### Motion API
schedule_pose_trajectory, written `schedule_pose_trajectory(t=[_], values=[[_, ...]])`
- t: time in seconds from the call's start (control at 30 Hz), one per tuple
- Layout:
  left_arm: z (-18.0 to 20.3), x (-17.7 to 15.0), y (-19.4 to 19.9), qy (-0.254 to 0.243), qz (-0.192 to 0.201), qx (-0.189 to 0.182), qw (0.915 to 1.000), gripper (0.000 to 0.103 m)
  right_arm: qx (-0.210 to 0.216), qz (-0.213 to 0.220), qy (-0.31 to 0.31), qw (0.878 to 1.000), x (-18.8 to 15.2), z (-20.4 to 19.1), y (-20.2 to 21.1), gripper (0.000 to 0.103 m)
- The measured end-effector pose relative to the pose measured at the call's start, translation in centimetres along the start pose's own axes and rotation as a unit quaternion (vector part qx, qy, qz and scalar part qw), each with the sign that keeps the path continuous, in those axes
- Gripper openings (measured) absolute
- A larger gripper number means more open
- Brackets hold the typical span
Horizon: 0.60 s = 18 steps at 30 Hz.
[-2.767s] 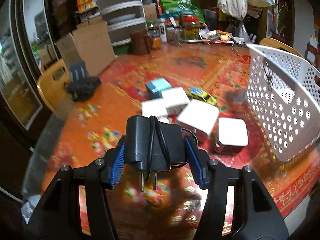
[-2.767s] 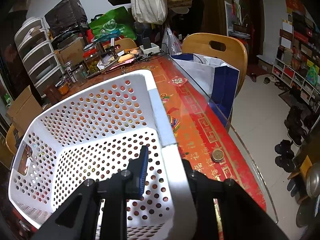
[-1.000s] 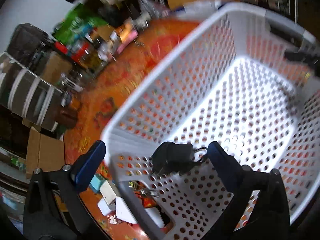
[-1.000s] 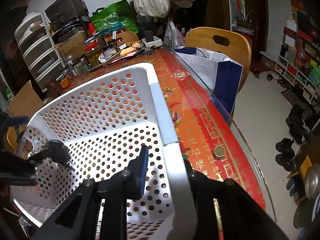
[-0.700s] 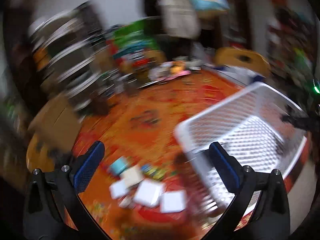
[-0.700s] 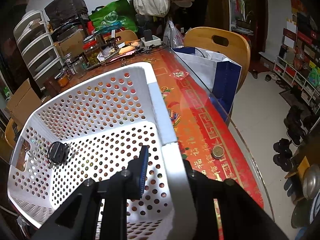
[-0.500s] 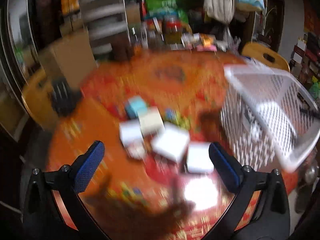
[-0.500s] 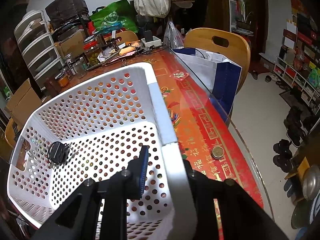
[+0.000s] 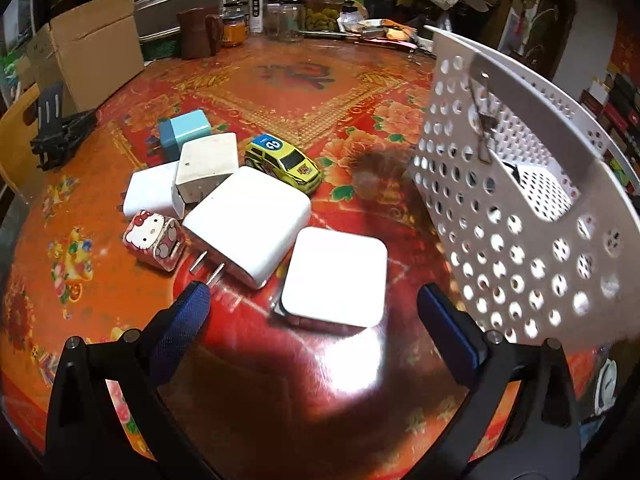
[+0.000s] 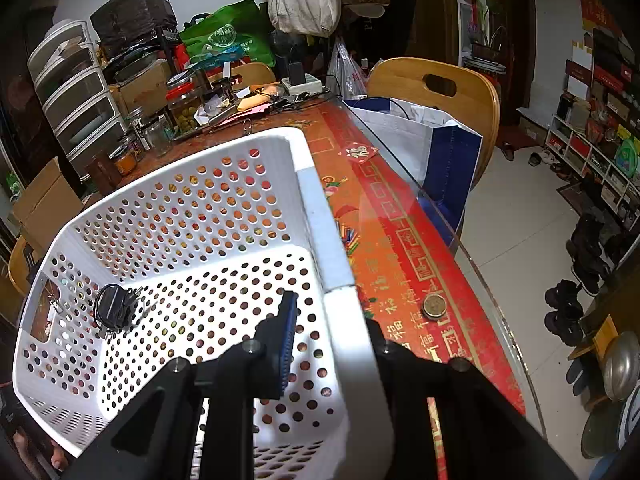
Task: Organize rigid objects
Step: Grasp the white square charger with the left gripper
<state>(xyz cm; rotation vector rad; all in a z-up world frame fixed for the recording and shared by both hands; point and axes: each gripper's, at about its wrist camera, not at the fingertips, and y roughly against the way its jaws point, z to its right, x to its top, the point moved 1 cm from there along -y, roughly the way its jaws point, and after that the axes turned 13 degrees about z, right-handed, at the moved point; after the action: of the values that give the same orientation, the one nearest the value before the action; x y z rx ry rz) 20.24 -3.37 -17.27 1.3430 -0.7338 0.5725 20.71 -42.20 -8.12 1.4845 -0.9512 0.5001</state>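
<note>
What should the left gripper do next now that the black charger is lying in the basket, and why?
Probably lower the open left gripper over the white square adapter and close on it. It lies nearest, between the fingers, while the right gripper holds the white basket by its rim.

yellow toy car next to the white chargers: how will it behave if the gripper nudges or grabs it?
The yellow toy car sits on its wheels on a glossy table, so a nudge along its length would probably roll it away. Its body looks rigid, so it should not deform under a pinch. The rounded, shiny shell may slip; gripping across the flatter sides seems safer.
</note>
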Motion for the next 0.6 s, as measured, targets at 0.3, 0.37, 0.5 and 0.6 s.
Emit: schedule_pose_trajectory(t=[0.3, 0.37, 0.5, 0.6], values=[[-0.2, 0.9, -0.7, 0.001, 0.015, 0.042, 0.9990, 0.084, 0.000, 0.000, 0.000, 1.000, 0.0, 0.0, 0.0, 0.020], [-0.2, 0.7, -0.5, -0.001, 0.018, 0.046, 0.9988, 0.078, 0.000, 0.000, 0.000, 1.000, 0.0, 0.0, 0.0, 0.020], [-0.1, 0.4, 0.0, 0.000, 0.020, 0.044, 0.9988, 0.071, 0.000, 0.000, 0.000, 1.000, 0.0, 0.0, 0.0, 0.020], [0.3, 0.1, 0.3, -0.002, 0.018, 0.023, 0.9996, 0.046, 0.000, 0.000, 0.000, 1.000, -0.1, 0.0, 0.0, 0.020]])
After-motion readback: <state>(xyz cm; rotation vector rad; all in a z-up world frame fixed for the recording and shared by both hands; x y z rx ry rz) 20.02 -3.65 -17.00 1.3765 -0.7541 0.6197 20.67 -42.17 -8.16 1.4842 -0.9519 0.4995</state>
